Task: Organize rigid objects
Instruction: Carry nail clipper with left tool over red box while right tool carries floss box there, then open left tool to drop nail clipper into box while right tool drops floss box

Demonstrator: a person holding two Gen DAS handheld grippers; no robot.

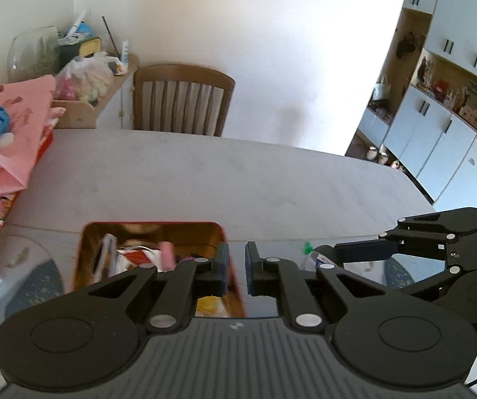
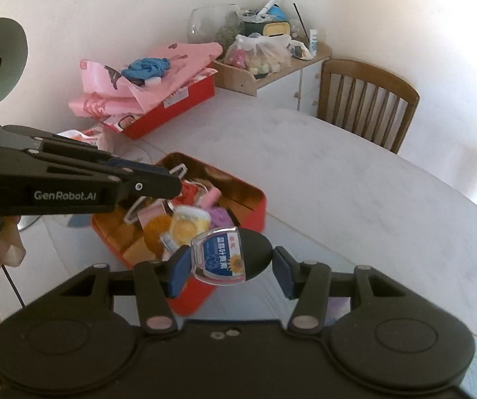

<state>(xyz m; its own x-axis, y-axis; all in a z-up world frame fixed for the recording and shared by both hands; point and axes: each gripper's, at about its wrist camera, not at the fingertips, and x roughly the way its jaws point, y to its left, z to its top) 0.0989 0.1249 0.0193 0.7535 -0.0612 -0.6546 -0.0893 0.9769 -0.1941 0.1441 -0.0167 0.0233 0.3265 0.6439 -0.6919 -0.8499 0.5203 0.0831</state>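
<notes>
- Right wrist view: right tool [image 2: 230, 267] holds a small clear packet with a blue label and dark rounded body [image 2: 230, 254], pinched between the blue pads, raised above the near corner of the red tin [image 2: 255, 204].
- Left tool [image 1: 237, 264]: jaws nearly together, nothing seen between them; it sits over the tin's right edge in the left wrist view.
- Red tin: on the table [image 2: 354, 179], open, already crowded with a yellow-lidded cup [image 2: 188, 224], a pink item, a wire clip [image 2: 153, 196] and other packets.
- Risk, slip: the packet looks glossy and sits tilted in the grip; a jolt could let it rotate or drop short of the tin.
- Risk, overflow: the contents lie heaped; released on top, the packet may slide out over the rim.
- Risk, collision: both tools work close over one tin; crossing paths could knock the held item or shift the tin.
</notes>
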